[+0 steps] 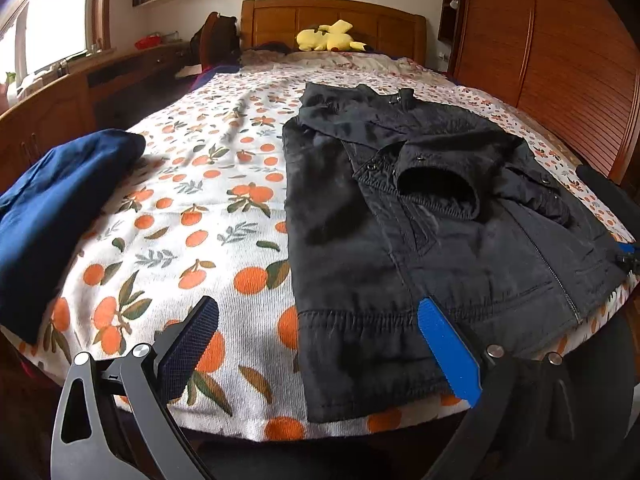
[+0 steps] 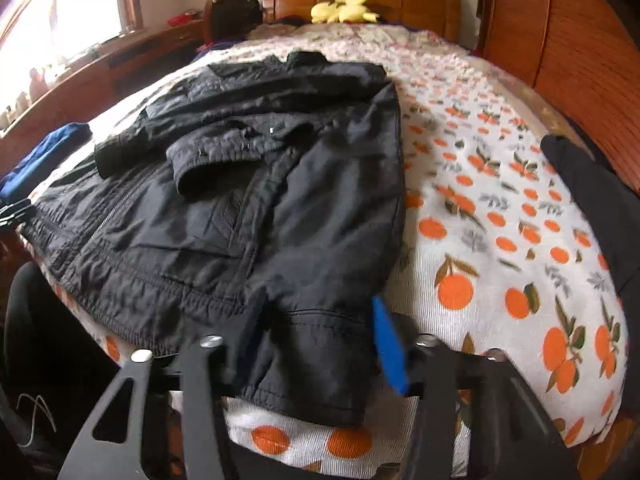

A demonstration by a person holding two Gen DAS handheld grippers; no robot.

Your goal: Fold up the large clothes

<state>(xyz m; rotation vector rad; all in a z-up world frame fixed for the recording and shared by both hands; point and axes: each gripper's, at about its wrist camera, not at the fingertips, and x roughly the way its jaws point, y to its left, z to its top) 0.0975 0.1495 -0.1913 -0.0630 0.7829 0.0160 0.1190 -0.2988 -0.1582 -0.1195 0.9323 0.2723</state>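
Our left gripper (image 1: 320,320) spread wide over the bedspread (image 1: 224,220), black jacket (image 1: 400,216) hem under its right finger, our right gripper (image 2: 312,332) straddling the jacket's hem corner, whether pinched we cannot tell.

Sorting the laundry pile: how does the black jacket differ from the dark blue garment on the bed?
The black jacket lies spread out, sleeves crossed over its front; the blue garment sits bundled in a compact heap. The jacket shows snaps and a zipper; the blue garment shows none. The jacket covers far more of the bedspread than the blue garment. Both are dark and rest near the bed's foot edge.
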